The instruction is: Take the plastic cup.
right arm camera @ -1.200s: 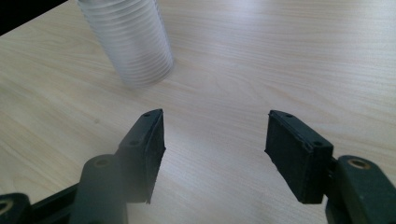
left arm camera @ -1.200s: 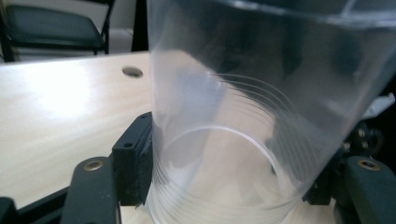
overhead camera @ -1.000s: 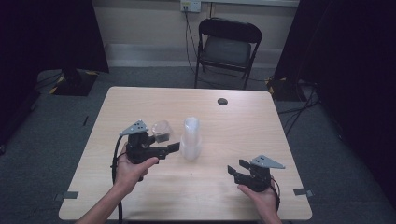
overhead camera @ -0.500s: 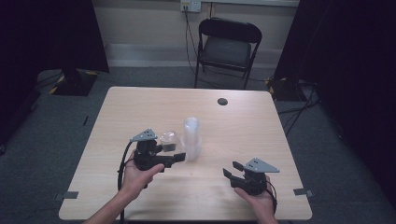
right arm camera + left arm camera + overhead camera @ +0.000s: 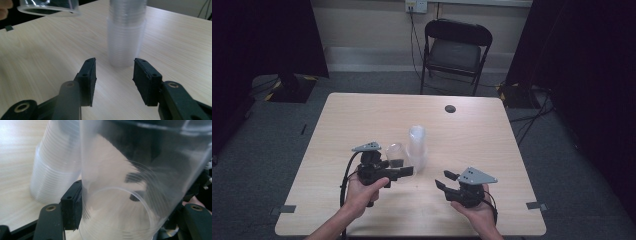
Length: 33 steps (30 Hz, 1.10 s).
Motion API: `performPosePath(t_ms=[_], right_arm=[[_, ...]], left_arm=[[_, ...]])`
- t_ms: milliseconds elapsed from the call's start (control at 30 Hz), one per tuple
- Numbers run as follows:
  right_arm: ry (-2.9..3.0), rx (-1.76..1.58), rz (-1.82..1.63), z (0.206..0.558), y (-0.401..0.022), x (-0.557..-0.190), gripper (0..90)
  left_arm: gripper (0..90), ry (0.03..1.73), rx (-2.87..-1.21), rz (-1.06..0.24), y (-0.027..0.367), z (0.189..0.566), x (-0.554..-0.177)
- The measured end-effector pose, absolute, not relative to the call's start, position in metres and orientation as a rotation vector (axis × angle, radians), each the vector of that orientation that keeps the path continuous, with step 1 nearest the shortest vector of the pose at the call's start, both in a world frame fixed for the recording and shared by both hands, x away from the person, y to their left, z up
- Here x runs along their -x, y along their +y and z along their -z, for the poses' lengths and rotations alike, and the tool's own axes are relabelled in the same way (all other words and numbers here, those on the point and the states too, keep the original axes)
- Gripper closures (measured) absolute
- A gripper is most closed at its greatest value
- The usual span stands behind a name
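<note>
A tall stack of clear plastic cups (image 5: 417, 148) stands upright near the middle of the wooden table (image 5: 472, 140). My left gripper (image 5: 402, 168) is just left of the stack, shut on a single clear cup (image 5: 395, 151). In the left gripper view that clear cup (image 5: 125, 195) sits between the jaws, and the stack of cups (image 5: 53, 167) rises beyond it at left. My right gripper (image 5: 445, 180) is open and holds nothing, to the right of the stack and nearer the front edge. The right gripper view has the stack of cups (image 5: 126, 37) beyond my right gripper (image 5: 117, 77), and the held clear cup (image 5: 48, 7) at top left.
A small black disc (image 5: 450, 108) lies near the table's far edge. A black folding chair (image 5: 457, 50) stands behind the table. Dark curtains hang at both sides of the room. Bare tabletop stretches on both sides of the stack.
My left gripper has carried the single cup toward the front edge and slightly right, staying beside the stack. The right gripper has shifted a little to the left.
</note>
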State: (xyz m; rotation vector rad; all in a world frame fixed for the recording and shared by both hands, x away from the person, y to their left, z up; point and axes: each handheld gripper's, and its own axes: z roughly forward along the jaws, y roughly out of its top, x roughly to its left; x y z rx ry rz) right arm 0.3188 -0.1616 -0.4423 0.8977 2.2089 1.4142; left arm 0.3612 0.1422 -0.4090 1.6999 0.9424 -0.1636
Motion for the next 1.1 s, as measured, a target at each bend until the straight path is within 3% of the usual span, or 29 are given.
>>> performPosePath(t_ms=[267, 567, 1100], right_arm=[[2.198, -0.825, -1.467, 0.450, -0.145, -0.311, 60.9], [2.184, -0.765, -1.477, 0.448, -0.138, -0.305, 68.1], [2.136, -0.650, -1.540, 0.443, -0.128, -0.300, 67.5]], left_arm=[[34.6, 0.976, -1.654, 0.300, 0.140, 0.420, -0.363], [34.8, 1.025, -1.647, 0.370, 0.133, 0.426, -0.363], [35.1, 1.068, -1.583, 0.515, 0.126, 0.431, -0.362]])
